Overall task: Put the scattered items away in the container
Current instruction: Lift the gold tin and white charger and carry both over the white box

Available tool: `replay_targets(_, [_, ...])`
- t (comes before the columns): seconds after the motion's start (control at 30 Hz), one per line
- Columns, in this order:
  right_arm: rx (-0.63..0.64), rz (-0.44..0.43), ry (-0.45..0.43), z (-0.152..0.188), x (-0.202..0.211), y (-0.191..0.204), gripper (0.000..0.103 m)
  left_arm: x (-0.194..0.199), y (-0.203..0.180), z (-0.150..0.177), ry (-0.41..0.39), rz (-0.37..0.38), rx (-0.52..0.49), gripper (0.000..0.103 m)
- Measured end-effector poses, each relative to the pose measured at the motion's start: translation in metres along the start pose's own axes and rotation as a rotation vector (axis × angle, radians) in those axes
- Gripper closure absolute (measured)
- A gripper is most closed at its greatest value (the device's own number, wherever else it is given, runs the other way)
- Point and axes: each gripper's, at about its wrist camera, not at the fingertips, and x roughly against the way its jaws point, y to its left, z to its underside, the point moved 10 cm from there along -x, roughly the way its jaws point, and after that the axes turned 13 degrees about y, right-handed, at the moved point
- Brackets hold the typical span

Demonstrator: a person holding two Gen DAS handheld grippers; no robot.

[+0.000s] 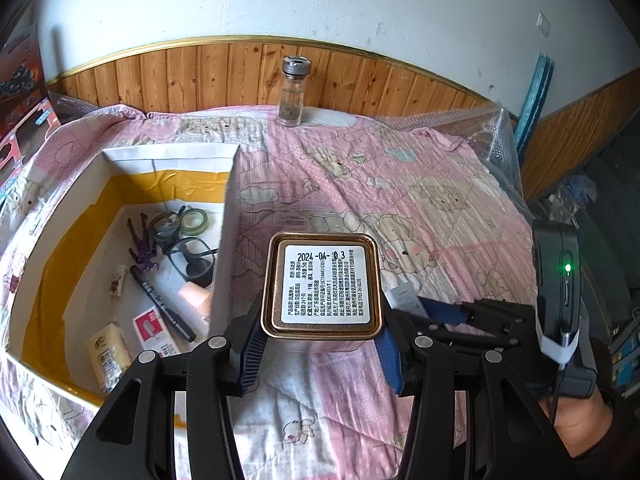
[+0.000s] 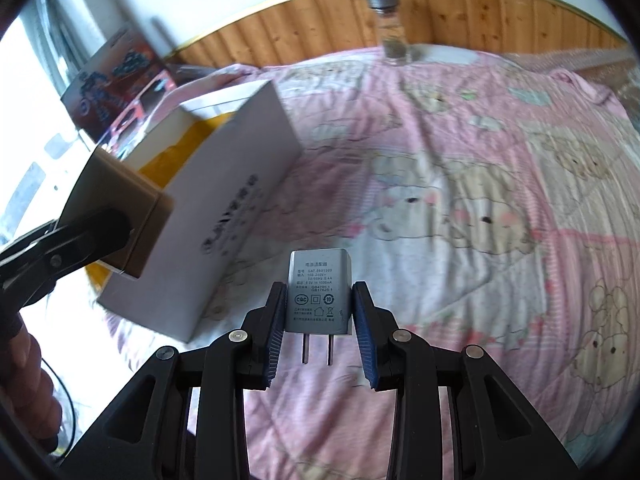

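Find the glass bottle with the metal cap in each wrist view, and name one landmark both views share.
Left wrist: glass bottle stands top centre, upright at the quilt's far edge.
Right wrist: glass bottle stands top, right of centre, blurred.
Shared landmark: wood-panelled wall directly behind it.

The tin (image 1: pixel 320 286) hides most of the charger (image 1: pixel 404 298) behind it. The box (image 2: pixel 224 208) lettering smears unreadable, and the jar (image 2: pixel 390 28) blurs.

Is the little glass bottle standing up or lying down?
Standing up. The glass bottle stands upright on the pink quilt by the wooden wall panel, metal cap on top.
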Motion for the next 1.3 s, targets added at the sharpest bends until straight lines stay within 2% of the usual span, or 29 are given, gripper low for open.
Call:
replay_targets(0.37, [0.101,-0.040,-0.006,0.000,0.005,0.057,0.069,0.030,0.026,0.006,-0.034,-0.019,0.038,0.053])
replay_targets(1.3, [0.302,-0.095,-0.052,-0.020,0.047,0.154,0.069,0.092,0.112,0.020,-0.097,-0.091,0.175,0.053])
